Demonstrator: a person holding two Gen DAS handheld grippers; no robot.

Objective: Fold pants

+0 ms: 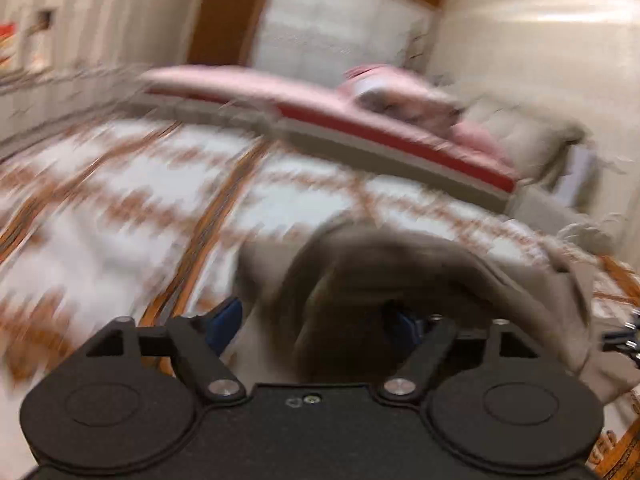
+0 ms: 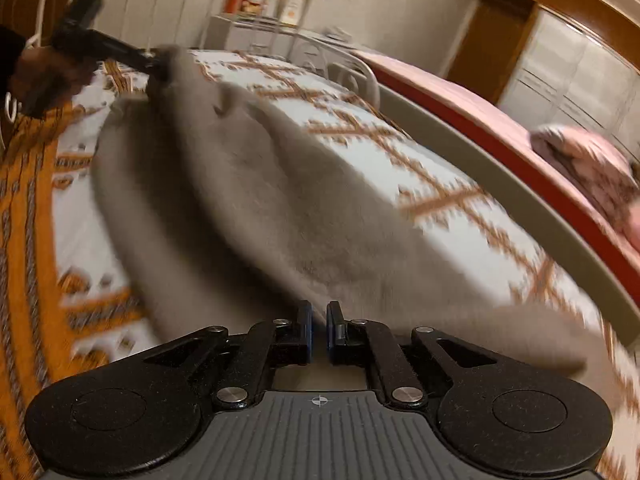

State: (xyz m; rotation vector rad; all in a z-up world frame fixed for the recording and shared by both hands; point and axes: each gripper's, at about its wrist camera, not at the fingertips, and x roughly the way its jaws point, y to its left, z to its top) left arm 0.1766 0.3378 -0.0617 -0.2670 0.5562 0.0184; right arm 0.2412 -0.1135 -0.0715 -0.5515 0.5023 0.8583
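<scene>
Grey pants (image 2: pixel 260 200) lie stretched across a bed with a white and orange patterned cover (image 2: pixel 460 208). My right gripper (image 2: pixel 319 330) is shut, its blue pads pinching the near edge of the cloth. At the far end, a hand (image 2: pixel 44 72) holds my left gripper (image 2: pixel 156 66) against the other end of the pants. In the blurred left wrist view the pants (image 1: pixel 400 264) bunch up between the jaws of my left gripper (image 1: pixel 314 322), which stand wide apart without pressing the cloth. The right gripper (image 1: pixel 622 338) shows at the right edge.
A pink and red mattress (image 1: pixel 360 128) with a pink bundle (image 2: pixel 584 168) on it lies along the bed's far side. A metal shelf (image 2: pixel 260 12) with boxes stands by the wall. A wooden door frame and white cupboard (image 1: pixel 340 20) are behind.
</scene>
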